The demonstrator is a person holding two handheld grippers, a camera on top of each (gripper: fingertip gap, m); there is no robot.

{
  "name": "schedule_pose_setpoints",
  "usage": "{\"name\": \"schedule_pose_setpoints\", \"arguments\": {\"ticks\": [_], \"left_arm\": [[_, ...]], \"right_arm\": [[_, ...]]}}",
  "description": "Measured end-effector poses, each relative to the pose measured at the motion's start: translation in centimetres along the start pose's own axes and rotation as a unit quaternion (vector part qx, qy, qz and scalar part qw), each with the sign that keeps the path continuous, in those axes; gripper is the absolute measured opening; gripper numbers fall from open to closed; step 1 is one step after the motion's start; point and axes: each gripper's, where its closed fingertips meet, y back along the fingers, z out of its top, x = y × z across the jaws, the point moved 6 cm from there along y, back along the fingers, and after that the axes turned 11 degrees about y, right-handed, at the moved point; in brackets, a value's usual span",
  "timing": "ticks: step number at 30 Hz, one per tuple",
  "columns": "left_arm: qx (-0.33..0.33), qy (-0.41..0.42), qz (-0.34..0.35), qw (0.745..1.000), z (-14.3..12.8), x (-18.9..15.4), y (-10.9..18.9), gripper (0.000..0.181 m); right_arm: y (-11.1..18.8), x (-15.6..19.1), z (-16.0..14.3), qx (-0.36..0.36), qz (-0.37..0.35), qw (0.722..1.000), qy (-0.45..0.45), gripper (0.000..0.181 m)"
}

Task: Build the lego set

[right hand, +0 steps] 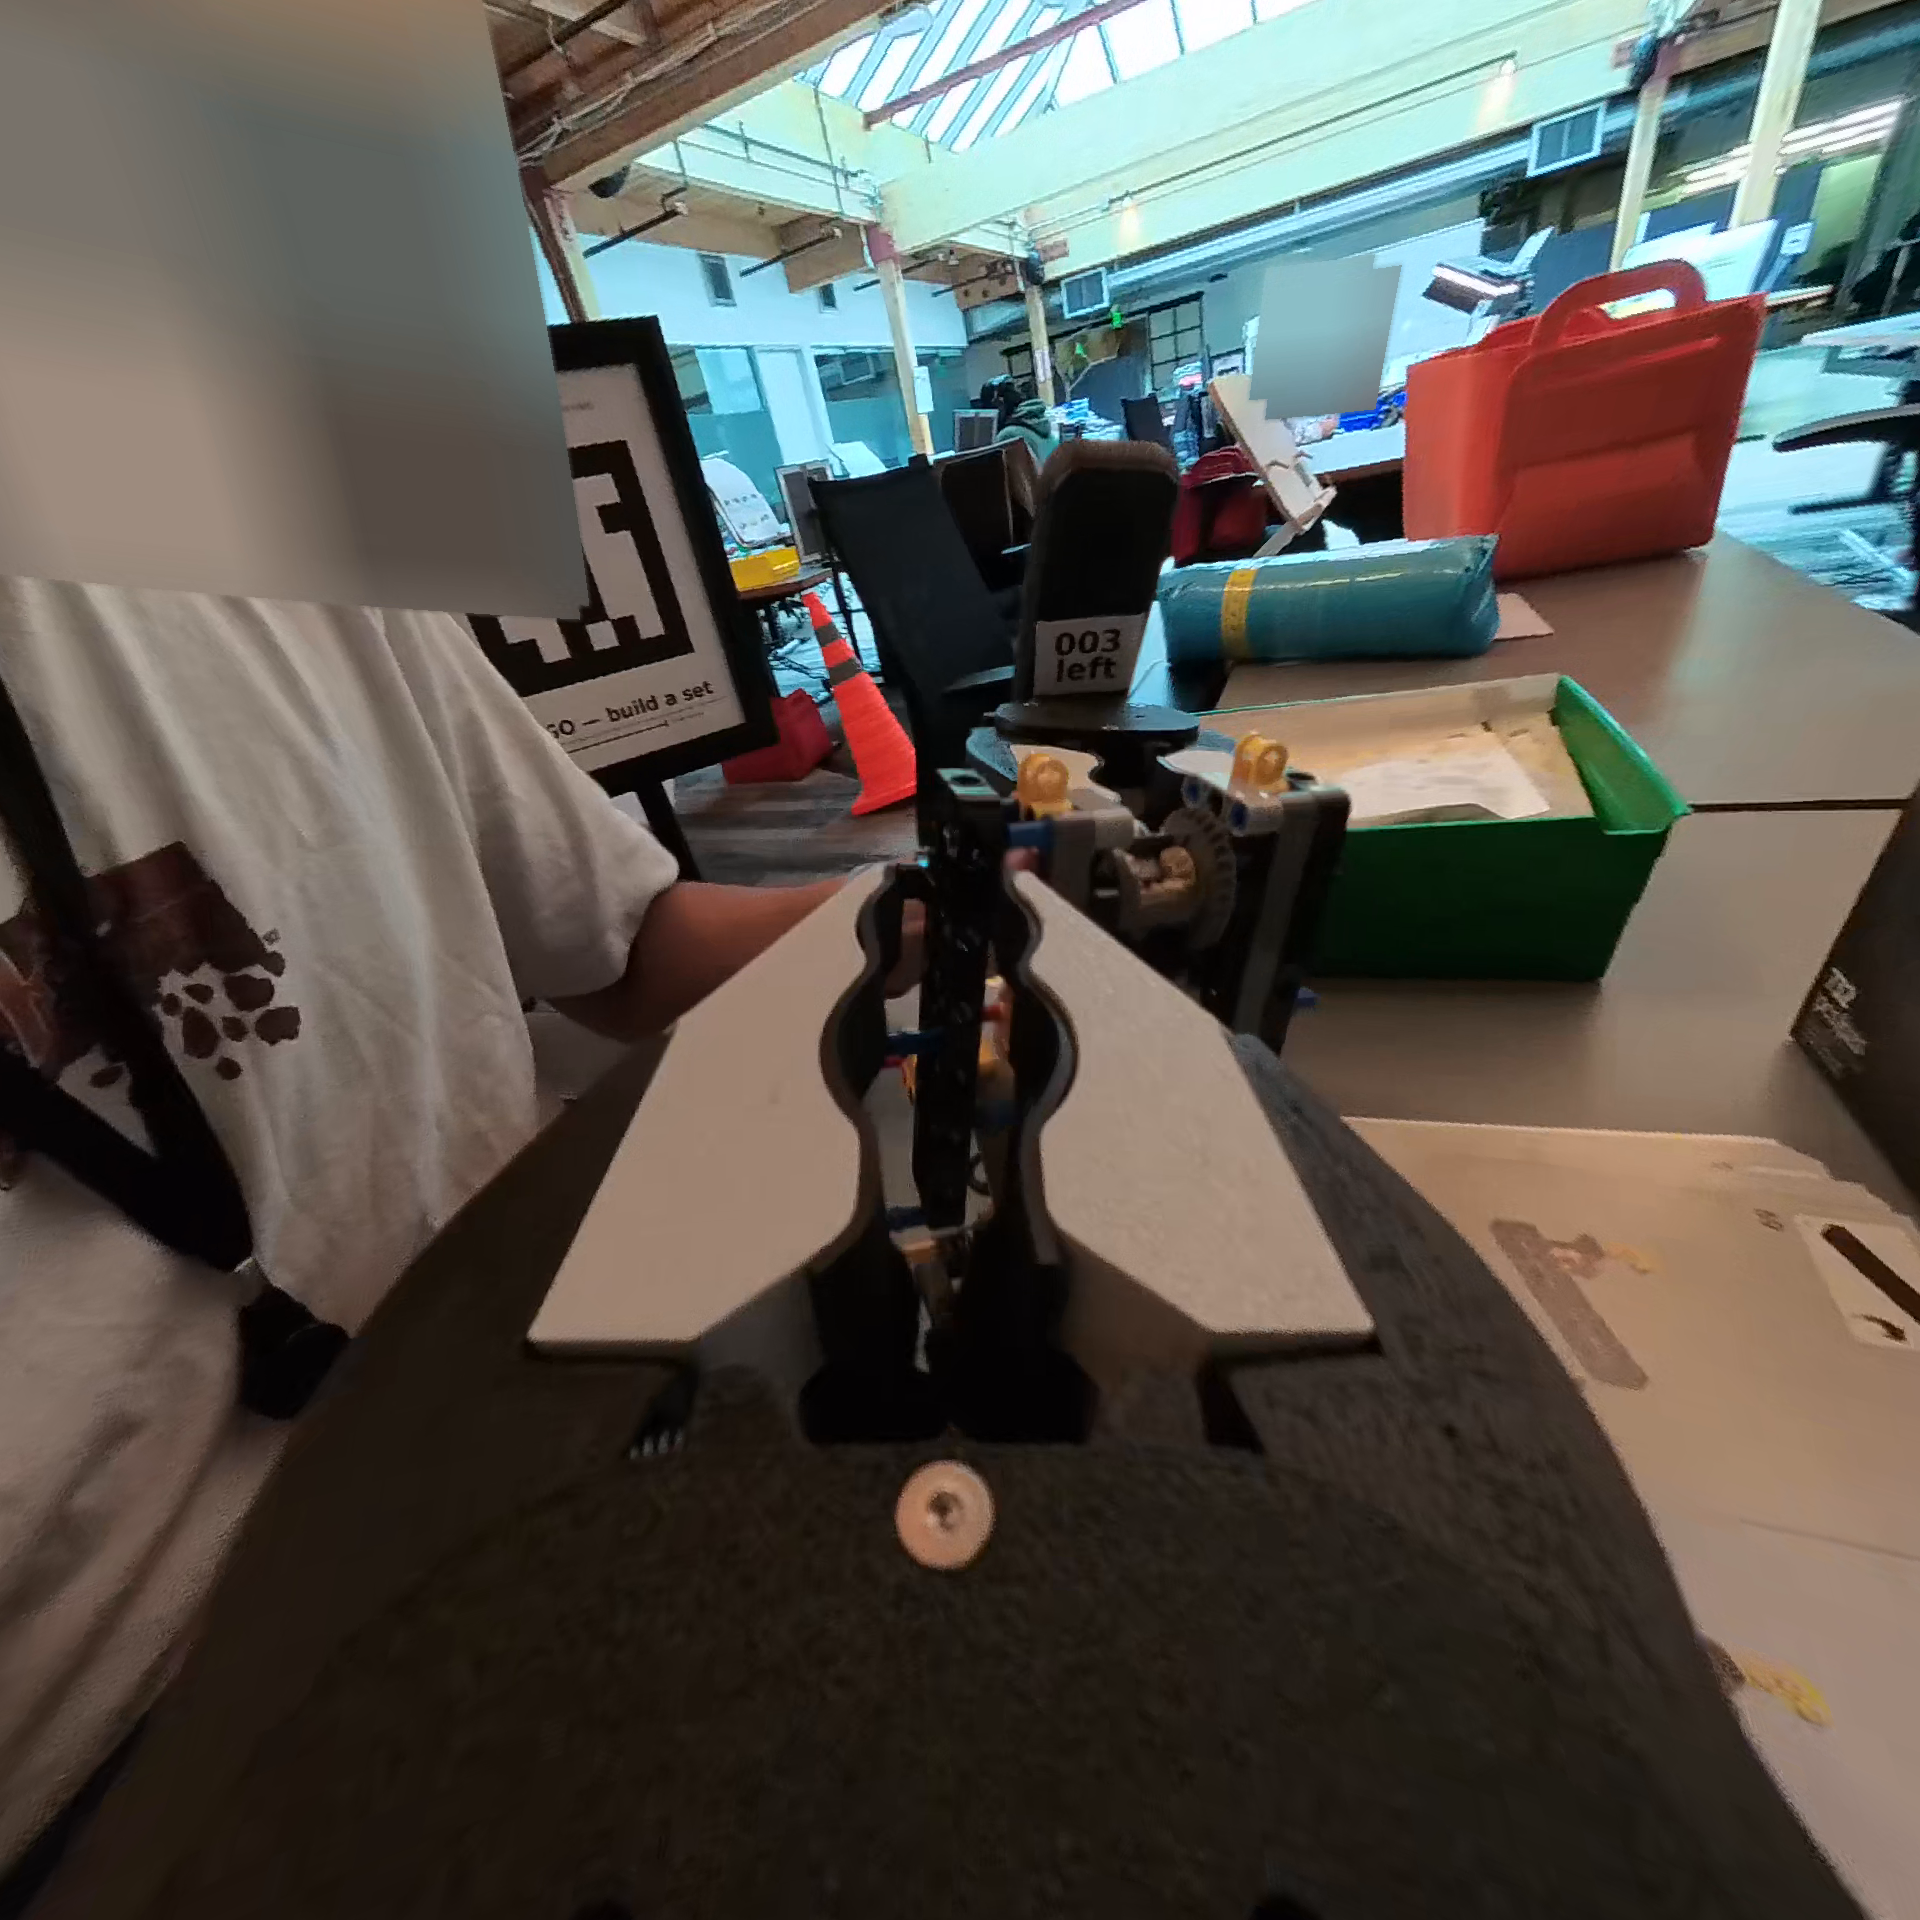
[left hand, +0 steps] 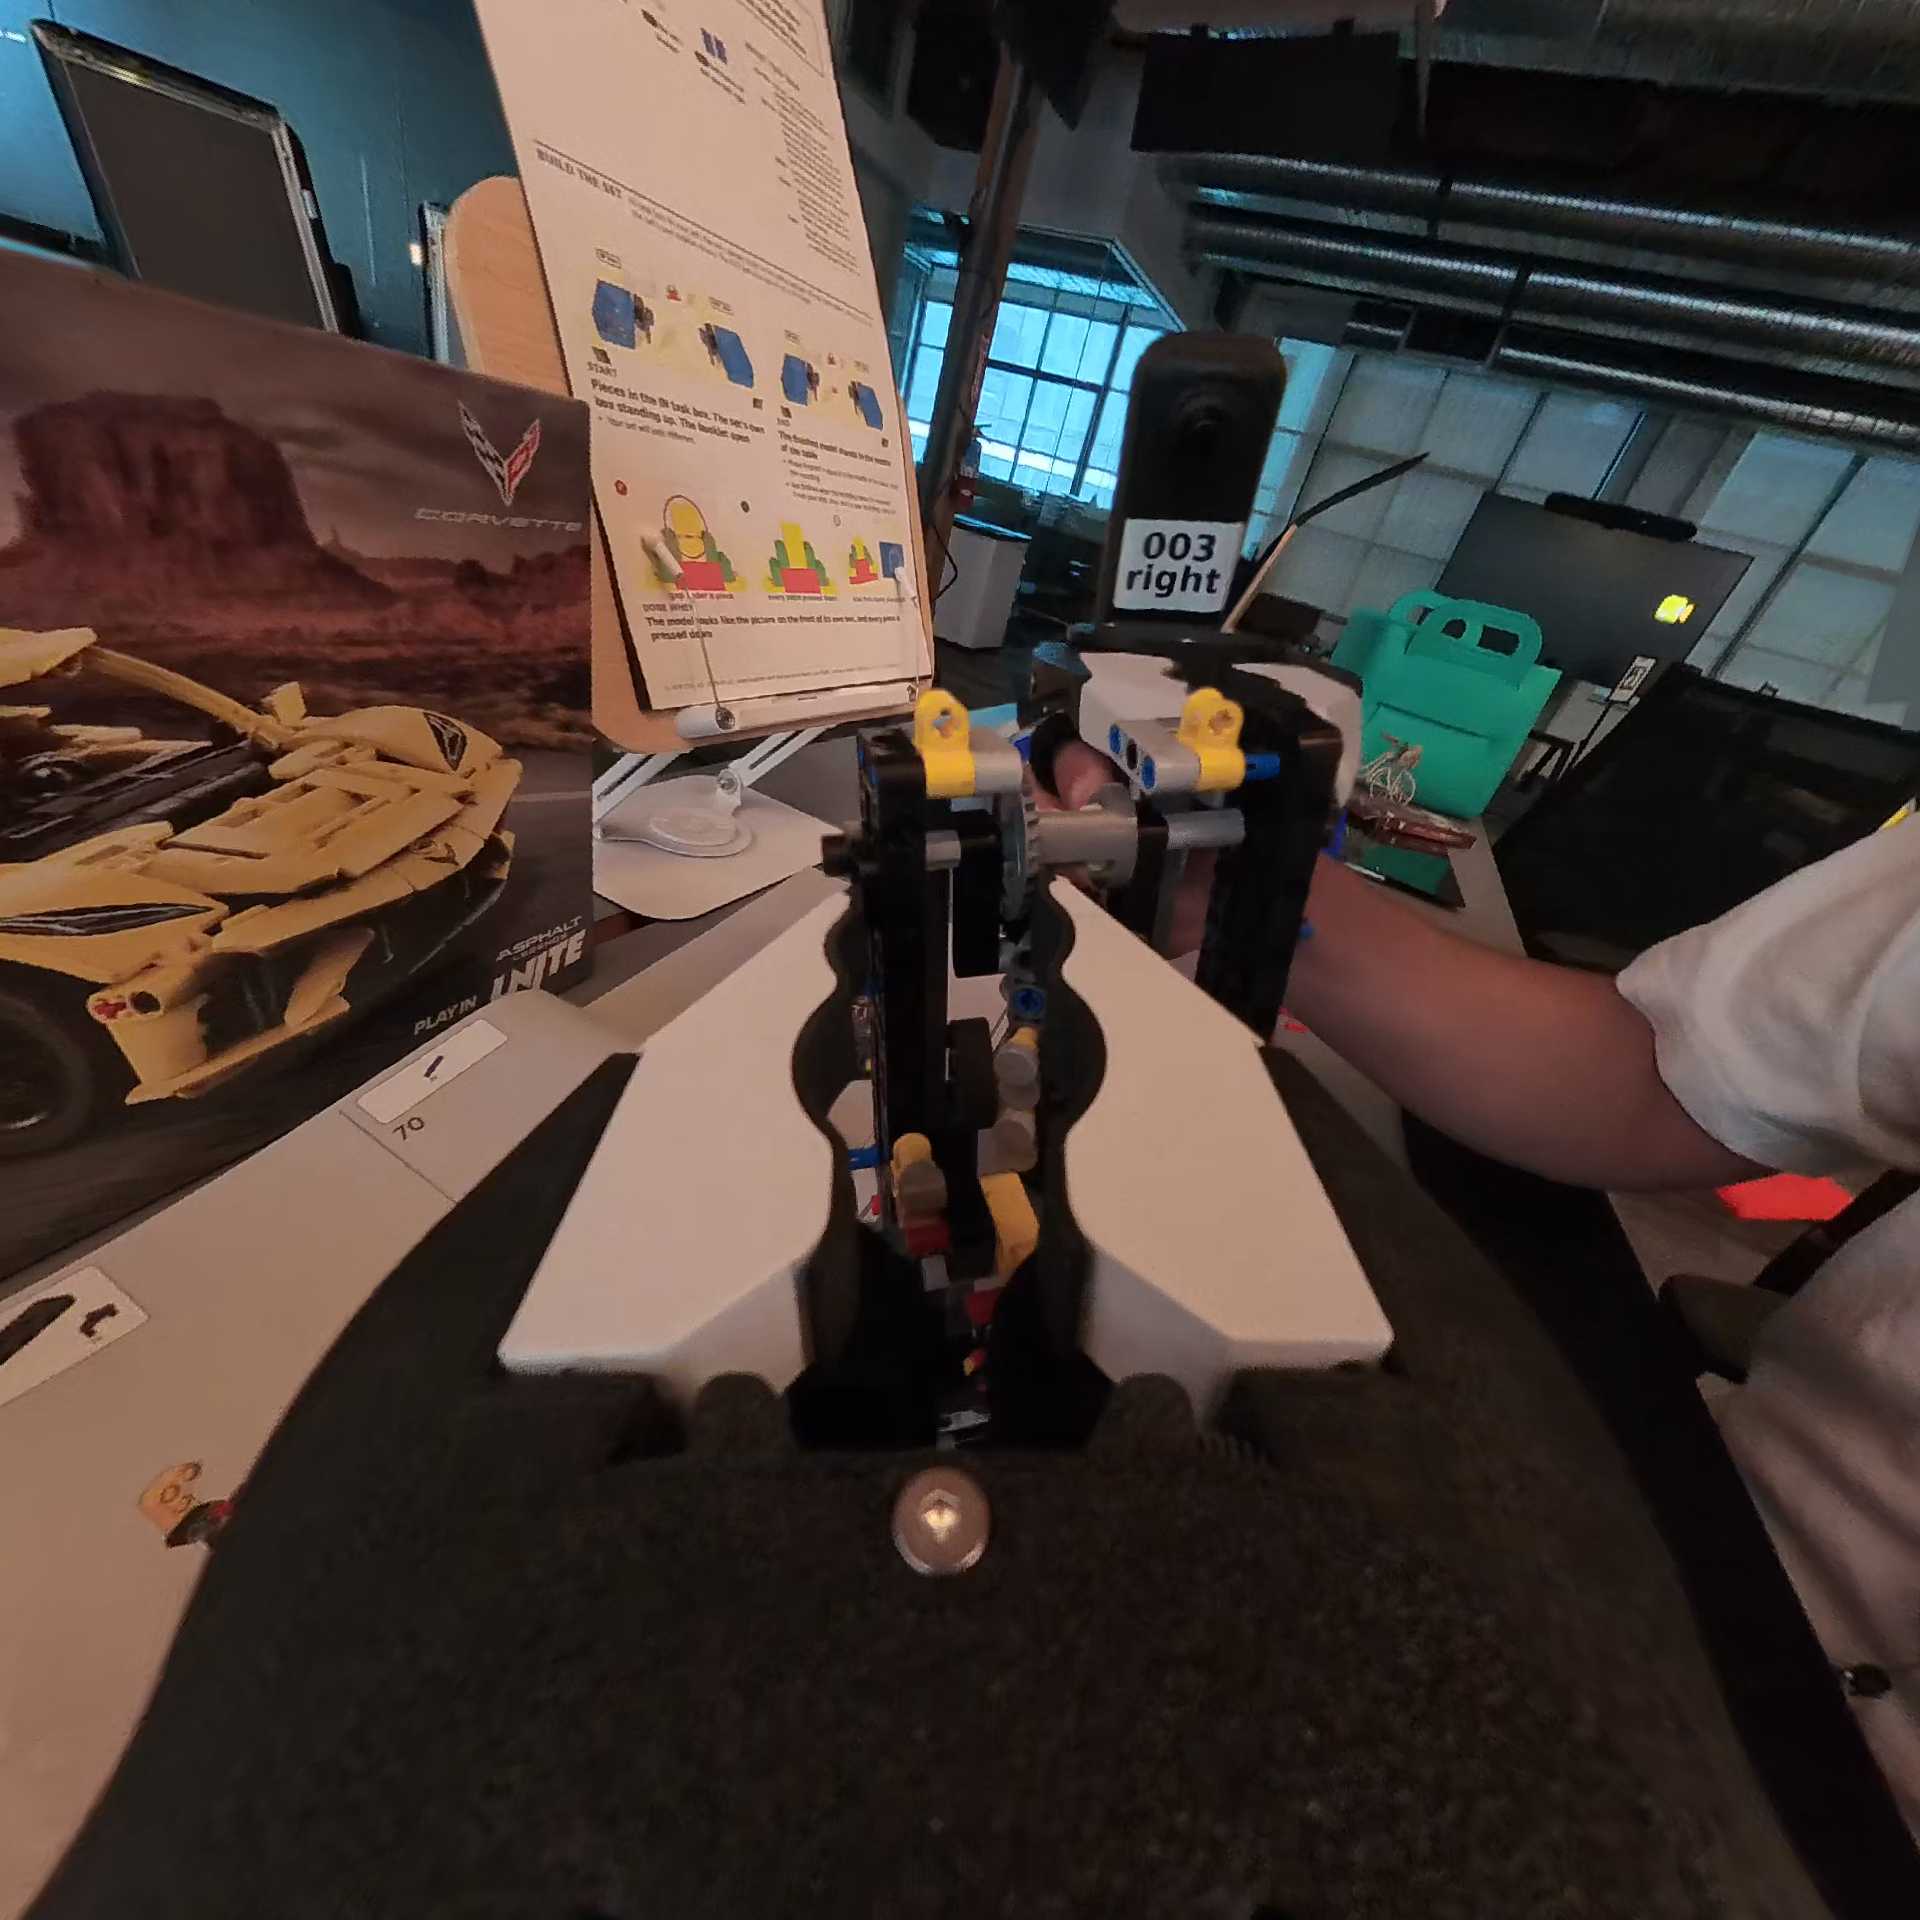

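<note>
A partly built lego assembly (left hand: pixel 899 914) of black beams, two yellow connectors, a grey gear and a grey axle is held up in the air between both grippers. My left gripper (left hand: pixel 951 914) is shut on one black side beam, with small yellow, red and grey parts between its white fingers (left hand: pixel 707 1143). My right gripper (right hand: pixel 951 894) is shut on the opposite black beam (right hand: pixel 951 1039). The gear end of the assembly (right hand: pixel 1184 862) shows past it. Each gripper faces the other: the right gripper (left hand: pixel 1216 748) in the left wrist view, the left gripper (right hand: pixel 1132 790) in the right wrist view.
The lego box with a yellow car picture (left hand: pixel 260 779) stands at the left, with an instruction sheet on a stand (left hand: pixel 727 416) behind it. An open booklet (right hand: pixel 1662 1299) lies on the table. A green bin (right hand: pixel 1486 894), a blue roll (right hand: pixel 1330 613) and an orange bag (right hand: pixel 1579 416) are beyond. A person's arm (left hand: pixel 1455 1039) reaches in.
</note>
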Motion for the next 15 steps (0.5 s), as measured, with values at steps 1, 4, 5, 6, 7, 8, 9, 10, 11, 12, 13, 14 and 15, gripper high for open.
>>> {"name": "schedule_pose_setpoints", "arguments": {"ticks": [1,4,5,6,7,8,9,10,11,12,13,14,15], "left_arm": [[-0.003,0.005,0.002,1.000,0.00,0.12,0.07,0.031],[-0.001,0.002,0.004,1.000,-0.01,0.02,0.02,0.031],[0.000,0.001,0.006,1.000,-0.01,-0.01,-0.04,0.031],[0.001,0.001,0.006,1.000,0.00,-0.02,-0.06,0.031],[0.001,0.002,0.007,1.000,0.00,0.00,-0.06,0.031],[0.000,0.002,0.008,1.000,0.01,0.03,-0.05,0.031],[0.001,0.002,0.009,1.000,0.01,0.01,-0.03,0.031],[0.001,0.000,0.010,1.000,0.00,-0.03,-0.03,0.031],[0.001,0.000,0.011,1.000,0.01,-0.01,-0.03,0.031],[0.000,0.002,0.012,1.000,0.02,0.04,0.00,0.031],[-0.002,0.003,0.013,1.000,0.02,0.11,0.01,0.031],[-0.004,0.005,0.016,1.000,0.02,0.20,0.02,0.031],[-0.005,0.008,0.019,1.000,0.04,0.29,0.04,0.031]], "right_arm": [[0.26,-0.06,-0.16,0.003,-0.005,1.000,0.001,0.016],[0.38,-0.18,-0.39,-0.001,-0.001,1.000,-0.019,0.016],[0.30,-0.20,-0.36,-0.003,0.000,1.000,-0.020,0.016],[0.25,-0.21,-0.30,-0.004,0.002,1.000,-0.019,0.016],[0.23,-0.25,-0.27,-0.003,0.003,1.000,-0.020,0.016],[0.22,-0.32,-0.26,-0.001,0.003,1.000,-0.022,0.016],[0.20,-0.33,-0.29,0.002,0.005,1.000,-0.024,0.016],[0.15,-0.31,-0.29,0.006,0.008,1.000,-0.024,0.016],[0.13,-0.34,-0.27,0.006,0.008,1.000,-0.022,0.016],[0.17,-0.40,-0.28,0.006,0.007,1.000,-0.023,0.016],[0.24,-0.51,-0.31,0.006,0.004,1.000,-0.022,0.017],[0.33,-0.69,-0.35,0.004,-0.004,1.000,-0.022,0.019],[0.43,-0.83,-0.38,0.001,-0.011,1.000,-0.019,0.020]]}}
